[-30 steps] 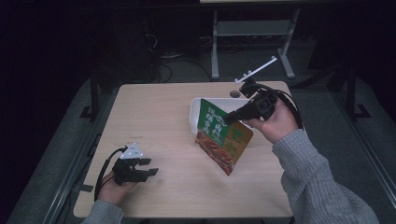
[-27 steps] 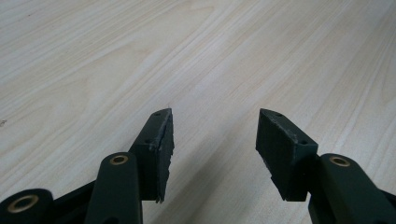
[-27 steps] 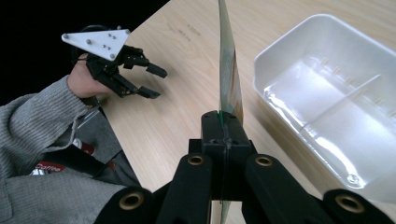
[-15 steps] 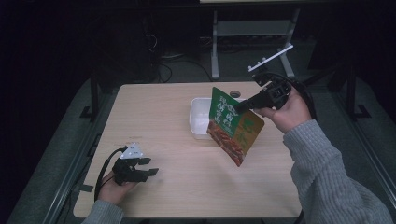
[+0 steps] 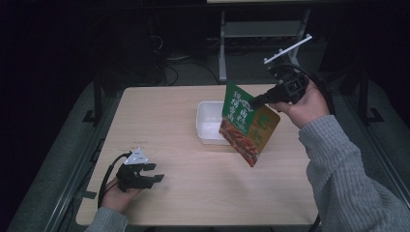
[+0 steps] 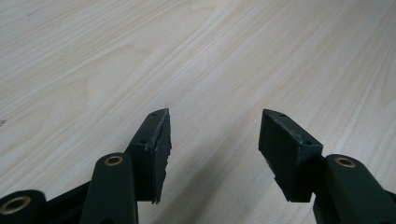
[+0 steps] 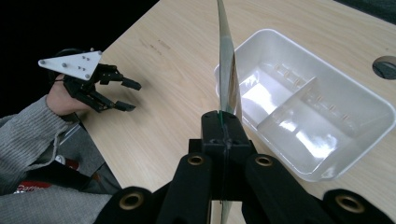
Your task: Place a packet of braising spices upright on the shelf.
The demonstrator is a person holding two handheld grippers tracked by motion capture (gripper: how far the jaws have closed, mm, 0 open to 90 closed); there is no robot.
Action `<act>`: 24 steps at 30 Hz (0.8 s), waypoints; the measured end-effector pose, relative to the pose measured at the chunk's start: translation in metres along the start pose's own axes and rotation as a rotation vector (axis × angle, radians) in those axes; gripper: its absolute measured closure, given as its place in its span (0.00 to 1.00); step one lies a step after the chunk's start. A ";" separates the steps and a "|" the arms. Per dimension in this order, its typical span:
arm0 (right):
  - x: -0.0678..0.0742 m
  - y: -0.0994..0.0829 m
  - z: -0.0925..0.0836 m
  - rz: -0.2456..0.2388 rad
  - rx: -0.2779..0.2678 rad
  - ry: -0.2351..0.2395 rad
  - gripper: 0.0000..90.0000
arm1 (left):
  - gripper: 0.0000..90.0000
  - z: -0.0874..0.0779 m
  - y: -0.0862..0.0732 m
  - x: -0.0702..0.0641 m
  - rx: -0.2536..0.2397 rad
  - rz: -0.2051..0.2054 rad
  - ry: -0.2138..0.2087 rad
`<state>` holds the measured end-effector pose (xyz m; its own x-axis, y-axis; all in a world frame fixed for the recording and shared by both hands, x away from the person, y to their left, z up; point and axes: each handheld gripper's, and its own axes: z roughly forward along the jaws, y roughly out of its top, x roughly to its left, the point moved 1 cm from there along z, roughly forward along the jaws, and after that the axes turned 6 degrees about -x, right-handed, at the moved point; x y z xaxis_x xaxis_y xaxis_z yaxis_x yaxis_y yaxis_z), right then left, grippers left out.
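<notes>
You are working at a pale wood-grain surface [image 5: 193,193]. A white plastic tray [image 5: 209,124] with a divider inside is sitting on it toward the far side, and a round cable hole [image 7: 385,66] is showing just beyond the tray.

- Packet [image 5: 249,126]: green over its upper part with pale lettering, a red-brown food picture lower down, and an orange-yellow corner bearing a green mark.
- Tray [image 5: 209,126]: white and glossy; bright highlights are seen on its floor and divider in the right gripper view [image 7: 308,116].
- Table [image 5: 203,193]: pale beige wood, marked by fine wavy grain lines [image 6: 196,56].
- Right gripper [image 5: 255,102]: black, with brass-coloured pivot rings.
- Left gripper [image 5: 155,174]: black, topped by a pale grey plate; matt dark pads [image 6: 289,154] are shown.
- Sleeve [image 5: 348,179]: grey ribbed knit.
- Surroundings: dark, nearly black.
</notes>
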<state>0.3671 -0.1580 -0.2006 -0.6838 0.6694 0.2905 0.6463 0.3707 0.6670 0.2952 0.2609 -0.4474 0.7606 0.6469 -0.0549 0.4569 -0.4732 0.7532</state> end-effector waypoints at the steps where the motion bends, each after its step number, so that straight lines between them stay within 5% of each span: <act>1: -0.002 0.002 -0.001 0.004 -0.001 -0.007 1.00 | 0.48 0.000 0.000 0.000 0.000 0.000 0.000; 24: -0.021 0.033 0.002 0.035 0.003 -0.090 1.00 | 0.46 -0.002 0.000 0.001 -0.005 -0.004 0.002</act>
<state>0.4037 -0.1588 -0.1860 -0.6281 0.7367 0.2507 0.6701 0.3482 0.6555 0.2952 0.2624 -0.4465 0.7575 0.6504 -0.0566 0.4578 -0.4674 0.7563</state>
